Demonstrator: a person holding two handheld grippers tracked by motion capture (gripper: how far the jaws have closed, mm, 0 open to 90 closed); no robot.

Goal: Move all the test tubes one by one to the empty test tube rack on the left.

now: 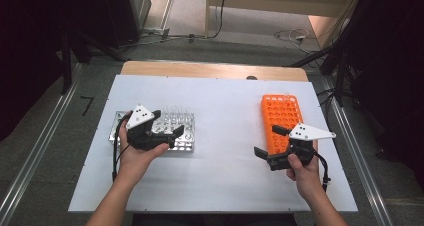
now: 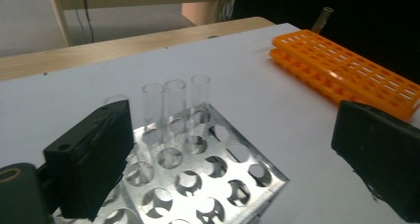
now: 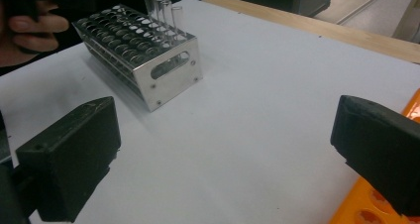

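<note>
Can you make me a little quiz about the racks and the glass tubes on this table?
1. Which rack holds the glass tubes?
2. True or false: the left gripper is clamped on a tube.
3. Beside which rack does the right gripper sit: A metal, B orange?

Key:
1. The metal rack.
2. False; its jaws stand open with nothing between them.
3. B, the orange rack.
</note>
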